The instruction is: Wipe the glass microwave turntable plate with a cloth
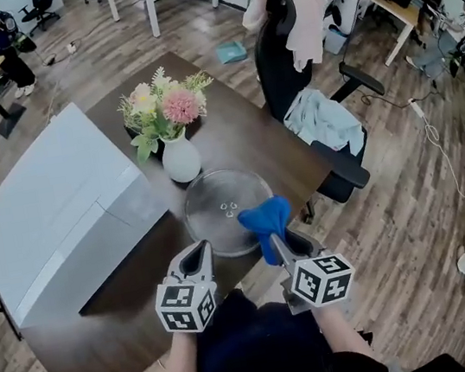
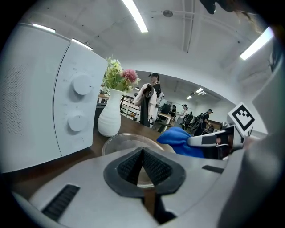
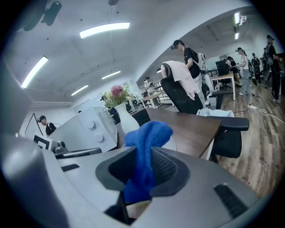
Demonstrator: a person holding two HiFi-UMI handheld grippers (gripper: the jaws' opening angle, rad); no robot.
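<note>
The clear glass turntable plate [image 1: 221,204] lies flat on the dark wooden table [image 1: 251,138], in front of the vase; the left gripper view shows the plate [image 2: 120,143] past the jaws. My right gripper [image 1: 277,237] is shut on a blue cloth [image 1: 266,220], which sticks up above the plate's near right edge. The cloth [image 3: 144,156] bunches between the jaws in the right gripper view. My left gripper [image 1: 198,256] hovers just short of the plate's near left rim, jaws shut with nothing between them [image 2: 142,156].
A white microwave [image 1: 52,209] fills the table's left side. A white vase of flowers [image 1: 175,146] stands just behind the plate. A black office chair [image 1: 311,98] draped with cloths stands by the table's right edge. People work at desks far off.
</note>
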